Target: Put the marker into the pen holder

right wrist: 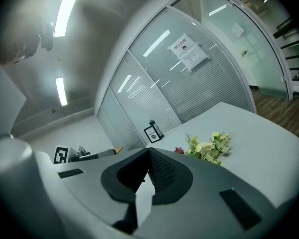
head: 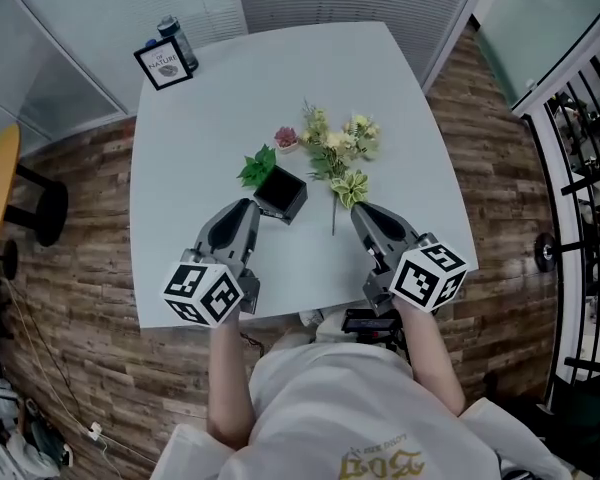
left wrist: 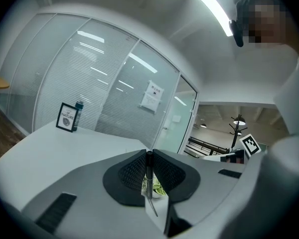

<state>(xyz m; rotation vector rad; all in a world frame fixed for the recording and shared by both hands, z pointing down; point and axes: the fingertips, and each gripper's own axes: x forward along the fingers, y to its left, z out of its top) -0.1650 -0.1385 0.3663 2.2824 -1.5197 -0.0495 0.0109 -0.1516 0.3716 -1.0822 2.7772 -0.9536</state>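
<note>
The pen holder (head: 281,194) is a small black square box near the middle of the pale table (head: 200,118), with a green leafy sprig (head: 258,166) at its far left corner. My left gripper (head: 252,206) sits just to the near left of the box. In the left gripper view it (left wrist: 149,154) is shut on a thin dark marker (left wrist: 149,176) that stands upright between the pads. The head view hides the marker. My right gripper (head: 358,210) is to the right of the box, and the right gripper view shows it (right wrist: 150,151) shut with nothing in it.
A bunch of pale artificial flowers (head: 337,148) lies beyond the right gripper, its dark stem (head: 333,218) pointing toward me. A framed card (head: 163,65) and a dark bottle (head: 178,40) stand at the far left corner. The near table edge runs under both grippers.
</note>
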